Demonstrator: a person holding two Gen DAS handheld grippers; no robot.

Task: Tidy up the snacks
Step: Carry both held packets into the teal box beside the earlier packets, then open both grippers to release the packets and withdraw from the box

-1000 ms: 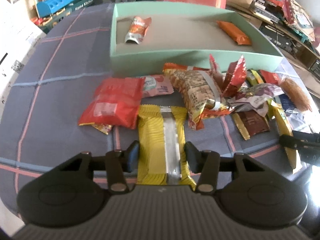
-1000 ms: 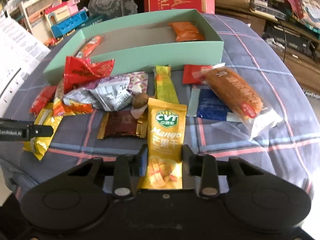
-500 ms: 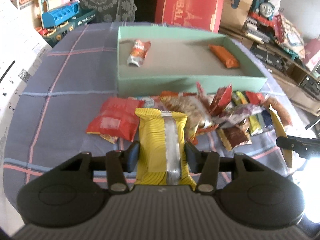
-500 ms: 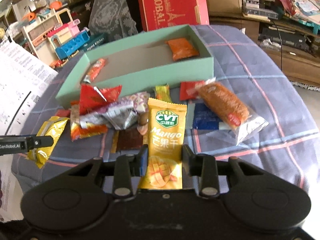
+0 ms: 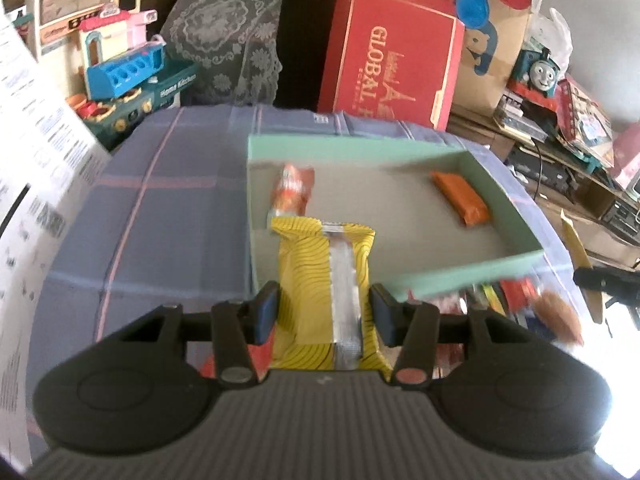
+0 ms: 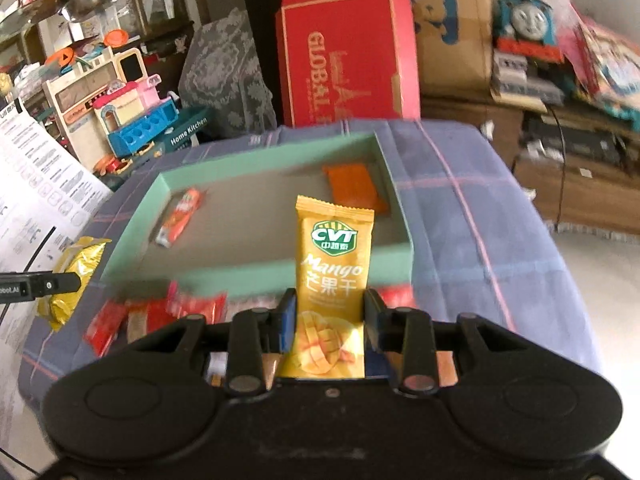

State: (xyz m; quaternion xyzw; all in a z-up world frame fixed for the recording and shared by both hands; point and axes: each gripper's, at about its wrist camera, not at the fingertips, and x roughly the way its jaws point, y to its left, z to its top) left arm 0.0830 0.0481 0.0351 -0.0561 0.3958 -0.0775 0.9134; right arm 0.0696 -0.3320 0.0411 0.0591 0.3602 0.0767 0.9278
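Note:
My left gripper [image 5: 323,310] is shut on a yellow snack packet [image 5: 326,276] and holds it raised near the front left of the mint-green box [image 5: 472,274]. My right gripper [image 6: 330,314] is shut on an orange mango packet [image 6: 334,264], raised in front of the same box [image 6: 256,278]. Inside the box lie an orange-red tube packet [image 5: 292,190] at the left and an orange packet [image 5: 460,198] at the right. Loose snacks [image 6: 160,314] lie on the cloth in front of the box.
The blue checked cloth [image 5: 160,220] covers the table. A red carton [image 5: 392,56], toys [image 5: 120,68] and a toy train [image 5: 540,68] stand behind the table. White paper sheets [image 5: 28,160] are at the left edge.
Both grippers have lifted their packets off the cloth and moved them up and forward toward the box. The pile of loose snacks now lies below and behind the fingers.

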